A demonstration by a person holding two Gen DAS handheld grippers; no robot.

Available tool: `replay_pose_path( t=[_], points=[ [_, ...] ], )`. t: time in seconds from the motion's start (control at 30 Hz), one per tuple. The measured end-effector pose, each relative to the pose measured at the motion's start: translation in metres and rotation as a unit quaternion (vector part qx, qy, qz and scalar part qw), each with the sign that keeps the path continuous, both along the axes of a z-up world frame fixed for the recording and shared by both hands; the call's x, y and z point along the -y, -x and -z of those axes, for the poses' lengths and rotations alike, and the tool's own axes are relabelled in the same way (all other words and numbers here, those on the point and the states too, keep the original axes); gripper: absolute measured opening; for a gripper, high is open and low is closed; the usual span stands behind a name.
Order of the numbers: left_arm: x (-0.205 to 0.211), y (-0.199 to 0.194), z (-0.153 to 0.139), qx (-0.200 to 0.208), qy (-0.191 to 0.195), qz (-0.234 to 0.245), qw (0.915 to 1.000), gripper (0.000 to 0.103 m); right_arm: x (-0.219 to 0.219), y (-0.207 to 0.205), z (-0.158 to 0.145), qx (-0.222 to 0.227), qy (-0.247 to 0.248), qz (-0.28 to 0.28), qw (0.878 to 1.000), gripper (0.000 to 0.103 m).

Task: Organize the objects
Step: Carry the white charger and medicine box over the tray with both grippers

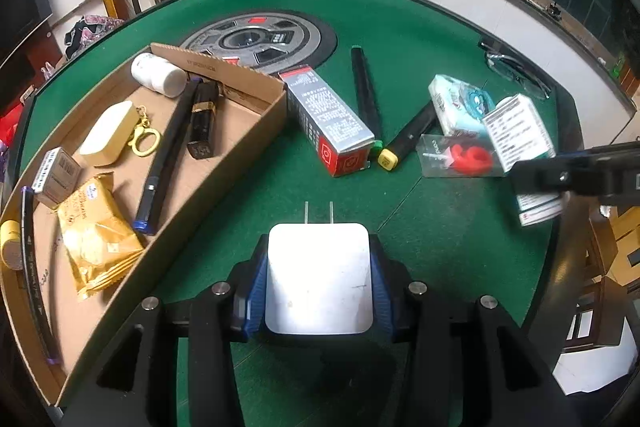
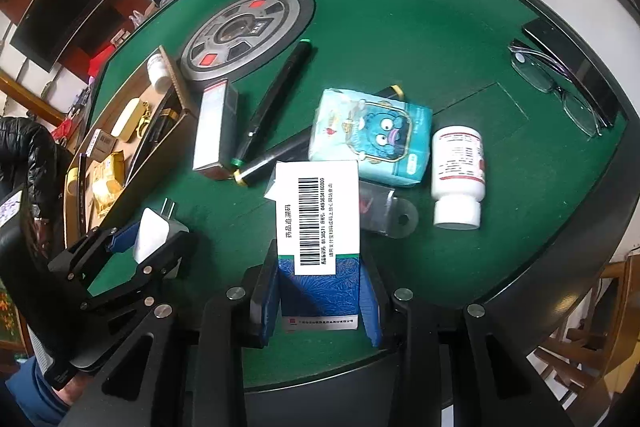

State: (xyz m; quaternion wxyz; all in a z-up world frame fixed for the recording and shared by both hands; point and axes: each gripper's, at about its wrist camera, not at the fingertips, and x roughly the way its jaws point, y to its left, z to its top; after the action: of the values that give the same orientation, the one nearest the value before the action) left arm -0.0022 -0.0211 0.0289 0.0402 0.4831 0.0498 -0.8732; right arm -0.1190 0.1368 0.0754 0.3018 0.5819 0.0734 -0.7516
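White-and-blue barcoded medicine box

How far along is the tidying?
Roughly half. The cardboard tray already holds a lipstick, pen, snack pack and others. In hand: left gripper grips the white charger, right gripper the medicine box. Left: tissue pack, pill bottle, markers, glasses.

My medicine box smears with blur in the left view; its print is unreadable. The clear packet lies partly hidden behind it; contents indistinct.
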Motion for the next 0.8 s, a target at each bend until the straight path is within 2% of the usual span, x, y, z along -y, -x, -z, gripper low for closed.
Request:
replay_pose_path(
  t=[0.33, 0.8],
  points=[
    [0.012, -0.020, -0.030, -0.032, 0.003, -0.008, 0.9994, 0.044, 0.024, -0.015, -0.007, -0.004, 0.010, -0.022, 1.000, 0.037],
    [0.077, -0.061, -0.073, -0.079, -0.012, -0.080, 0.9935, 0.044, 0.080, -0.040, -0.023, -0.006, 0.026, -0.061, 0.998, 0.037]
  ],
)
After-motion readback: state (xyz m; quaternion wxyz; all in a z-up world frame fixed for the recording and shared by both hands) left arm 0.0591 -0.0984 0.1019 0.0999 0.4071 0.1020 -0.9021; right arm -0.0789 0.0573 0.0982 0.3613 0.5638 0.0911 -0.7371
